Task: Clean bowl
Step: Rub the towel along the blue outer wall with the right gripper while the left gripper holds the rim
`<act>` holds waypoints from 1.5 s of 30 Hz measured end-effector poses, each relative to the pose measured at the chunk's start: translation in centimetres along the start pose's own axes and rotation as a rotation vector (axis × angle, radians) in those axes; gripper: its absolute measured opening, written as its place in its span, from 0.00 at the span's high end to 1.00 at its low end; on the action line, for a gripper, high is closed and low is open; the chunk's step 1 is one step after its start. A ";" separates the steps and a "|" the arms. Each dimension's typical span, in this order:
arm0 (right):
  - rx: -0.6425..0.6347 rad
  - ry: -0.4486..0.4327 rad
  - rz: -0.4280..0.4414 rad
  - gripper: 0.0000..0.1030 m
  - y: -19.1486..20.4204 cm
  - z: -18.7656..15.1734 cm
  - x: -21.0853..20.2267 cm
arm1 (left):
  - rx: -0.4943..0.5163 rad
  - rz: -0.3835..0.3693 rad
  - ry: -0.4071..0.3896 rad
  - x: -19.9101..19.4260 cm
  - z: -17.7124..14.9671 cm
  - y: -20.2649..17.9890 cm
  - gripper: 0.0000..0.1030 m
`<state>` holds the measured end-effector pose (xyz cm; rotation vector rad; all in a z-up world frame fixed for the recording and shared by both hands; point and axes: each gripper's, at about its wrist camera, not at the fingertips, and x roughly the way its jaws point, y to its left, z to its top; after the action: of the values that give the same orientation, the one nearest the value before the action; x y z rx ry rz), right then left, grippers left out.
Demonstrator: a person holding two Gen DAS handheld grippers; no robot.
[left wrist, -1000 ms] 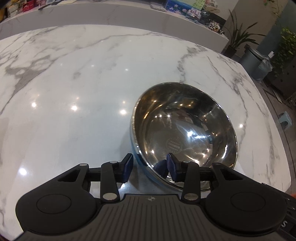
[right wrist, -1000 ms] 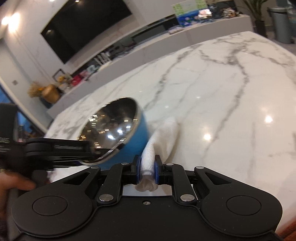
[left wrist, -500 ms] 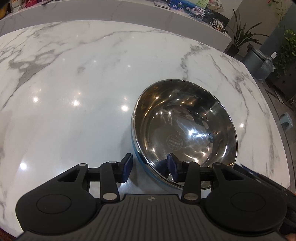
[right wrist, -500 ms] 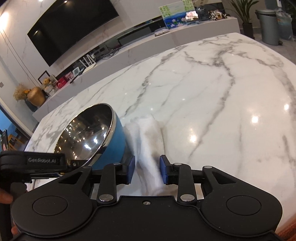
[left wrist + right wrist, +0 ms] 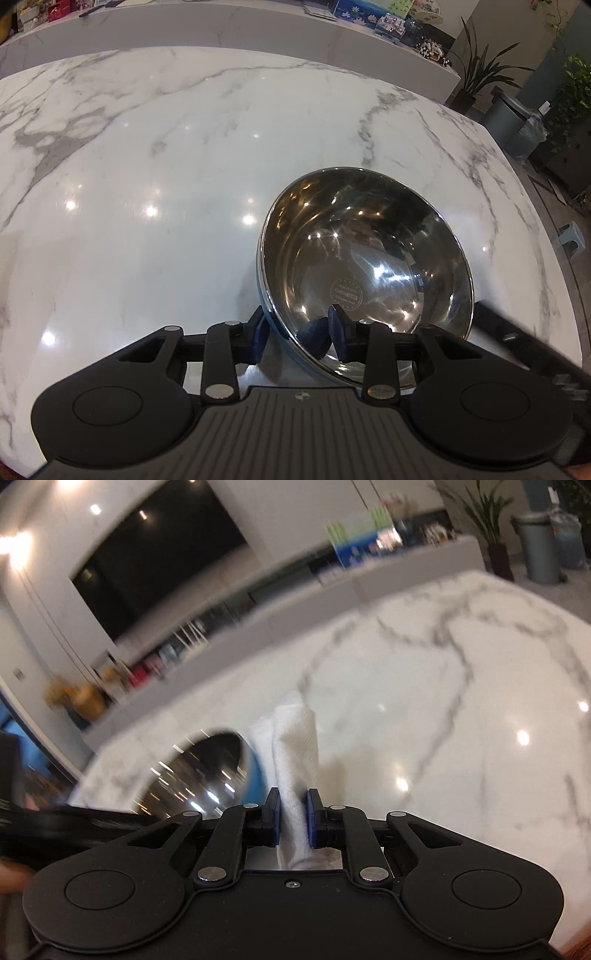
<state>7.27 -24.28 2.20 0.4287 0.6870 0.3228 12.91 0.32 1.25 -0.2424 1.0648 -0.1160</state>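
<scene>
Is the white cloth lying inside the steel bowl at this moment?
No. The bowl shows only bare shiny metal inside, and the white cloth is pinched in the right tongs outside the bowl.

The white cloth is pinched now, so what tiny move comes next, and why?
Probably lift the white cloth over the rim into the steel bowl. The right gripper has just closed on it, the cloth sits beside the bowl's blue outside, and the left gripper, jaws just closing, straddles the rim to steady it.

Steel bowl (image 5: 365,266), blue outside, seemingly tilted; white cloth (image 5: 295,746) bunched beside.
</scene>
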 end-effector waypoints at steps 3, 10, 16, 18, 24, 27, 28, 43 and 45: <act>-0.025 0.030 0.022 0.88 0.4 -0.2 0.4 | 0.002 0.003 0.001 0.1 0.3 0.0 0.68; -0.040 0.060 0.016 0.88 0.9 -0.4 1.0 | -0.072 0.034 0.011 0.0 -0.1 0.8 0.53; -0.048 0.079 0.014 0.88 1.0 -0.7 1.4 | -0.100 0.054 0.015 -0.6 -0.4 1.1 0.55; -0.056 0.102 0.008 0.88 1.1 -0.8 1.8 | -0.088 0.046 0.008 -0.7 -0.5 0.9 0.63; -0.094 0.208 -0.033 0.88 1.3 -1.5 3.2 | -0.023 0.052 0.000 -0.7 -0.1 0.0 0.77; -0.087 0.224 -0.036 0.88 1.1 -1.7 3.4 | -0.016 0.053 -0.003 -0.6 0.1 0.0 0.77; -0.086 0.220 -0.039 0.88 1.1 -1.6 3.4 | -0.015 0.054 -0.002 -0.5 0.2 0.0 0.77; -0.201 0.154 -0.140 0.64 2.3 -2.6 3.6 | -0.011 0.051 0.002 -0.6 0.1 -0.1 0.76; -0.238 0.150 -0.159 0.64 2.7 -2.9 3.6 | -0.012 0.050 0.003 -0.6 0.1 0.0 0.76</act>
<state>7.60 -19.67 -0.44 0.1226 0.8135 0.2840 12.71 0.42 1.80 -0.2261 1.0741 -0.0655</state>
